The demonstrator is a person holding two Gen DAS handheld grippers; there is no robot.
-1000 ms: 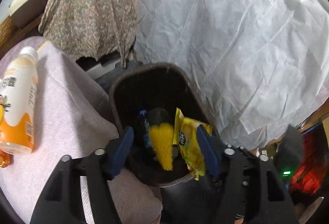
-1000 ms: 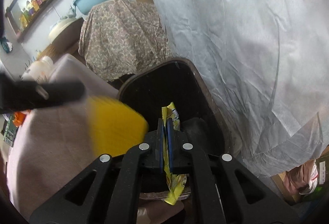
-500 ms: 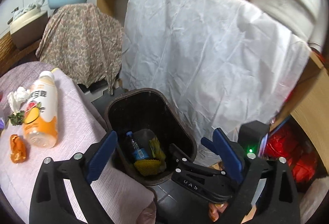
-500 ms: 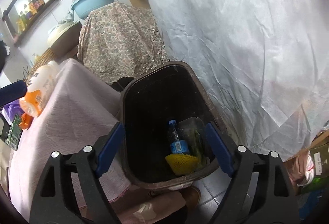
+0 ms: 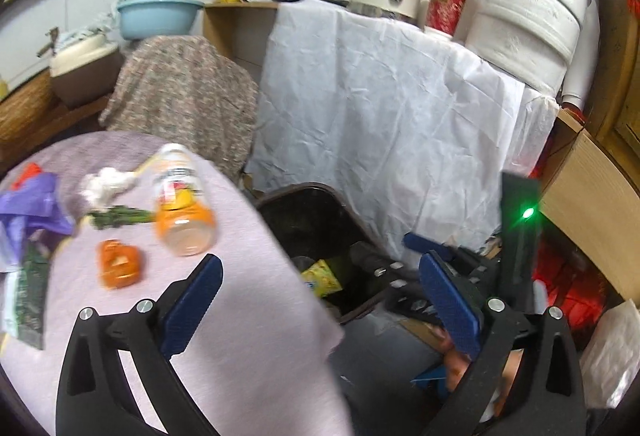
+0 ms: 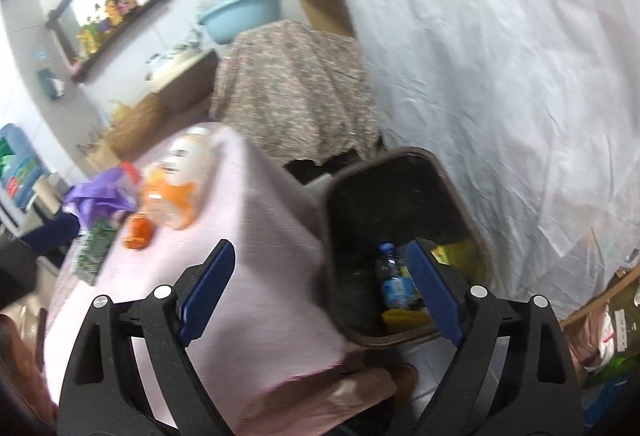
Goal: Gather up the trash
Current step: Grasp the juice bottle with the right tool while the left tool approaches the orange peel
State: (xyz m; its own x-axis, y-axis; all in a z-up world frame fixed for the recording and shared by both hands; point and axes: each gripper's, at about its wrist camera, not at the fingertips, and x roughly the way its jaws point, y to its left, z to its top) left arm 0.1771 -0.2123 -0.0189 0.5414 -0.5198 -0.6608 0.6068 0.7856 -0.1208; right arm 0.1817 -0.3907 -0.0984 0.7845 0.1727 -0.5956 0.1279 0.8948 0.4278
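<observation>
Both grippers, left [image 5: 320, 306] and right [image 6: 322, 290], are opening their jaws, nothing between them. One bin [image 6: 456, 192] holds one water bottle [image 6: 394, 282] and two yellow wrappers [image 5: 320, 278]. The desk [image 5: 248, 316] carries one orange drink bottle [image 5: 182, 204].

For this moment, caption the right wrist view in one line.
Empty right tool, opening, above a brown bin holding a bottle; trash waits on the pink-clothed table.
</observation>
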